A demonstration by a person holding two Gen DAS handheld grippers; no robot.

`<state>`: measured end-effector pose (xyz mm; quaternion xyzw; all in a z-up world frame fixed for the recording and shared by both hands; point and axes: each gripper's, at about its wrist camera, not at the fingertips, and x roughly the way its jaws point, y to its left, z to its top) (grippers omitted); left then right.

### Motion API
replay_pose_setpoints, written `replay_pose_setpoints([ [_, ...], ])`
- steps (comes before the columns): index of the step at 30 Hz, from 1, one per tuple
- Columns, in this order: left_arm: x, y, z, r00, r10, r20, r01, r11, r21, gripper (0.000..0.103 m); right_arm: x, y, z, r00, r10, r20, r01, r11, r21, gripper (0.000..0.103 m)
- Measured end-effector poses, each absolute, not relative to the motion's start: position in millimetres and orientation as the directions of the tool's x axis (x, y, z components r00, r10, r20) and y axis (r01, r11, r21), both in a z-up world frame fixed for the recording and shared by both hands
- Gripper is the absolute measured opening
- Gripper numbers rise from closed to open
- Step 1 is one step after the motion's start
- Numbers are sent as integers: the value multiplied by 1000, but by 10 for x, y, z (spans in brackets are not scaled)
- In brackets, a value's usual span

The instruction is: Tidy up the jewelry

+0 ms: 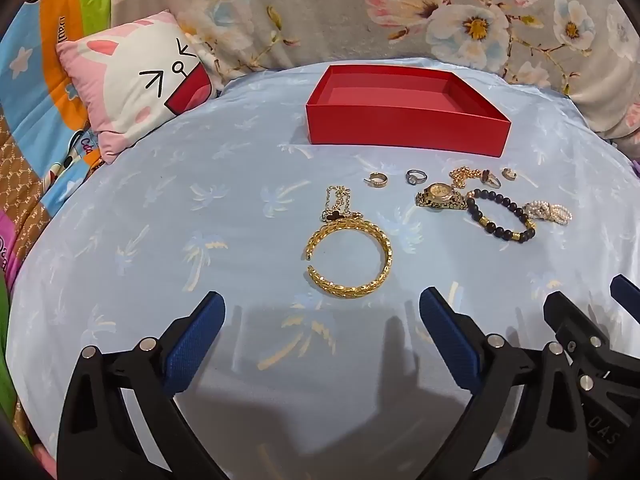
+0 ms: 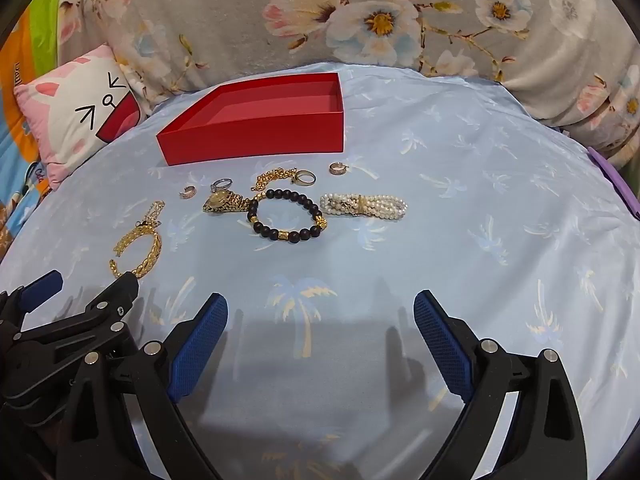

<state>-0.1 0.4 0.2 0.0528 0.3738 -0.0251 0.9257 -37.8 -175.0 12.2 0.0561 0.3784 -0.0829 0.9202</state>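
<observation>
Both your left gripper (image 1: 322, 312) and right gripper (image 2: 321, 312) hang with jaws wide apart, empty. Your right view alone shows the pearl bracelet (image 2: 363, 205) stretched full; the gold bangle (image 1: 349, 257) lies nearest, the red box (image 1: 404, 128) beyond, open blue bedsheet (image 2: 500, 216) rightward.

Both views are evenly and brightly lit from above and behind the cameras. Soft grey shadows of the hand-held grippers are cast forward onto the blue sheet (image 1: 140, 208) near the bottom of each view. Strong fisheye bending is seen at the edges, with dark vignetted corners. Focus is sharp throughout; no glare is seen.
</observation>
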Motion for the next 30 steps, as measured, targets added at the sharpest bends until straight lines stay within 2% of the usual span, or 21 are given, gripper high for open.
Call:
replay_pose_setpoints([
  [30, -35, -35, 73, 741, -17, -671, 85, 994, 69, 93, -403, -1773, 119, 714, -113, -691, 195, 980, 41, 92],
])
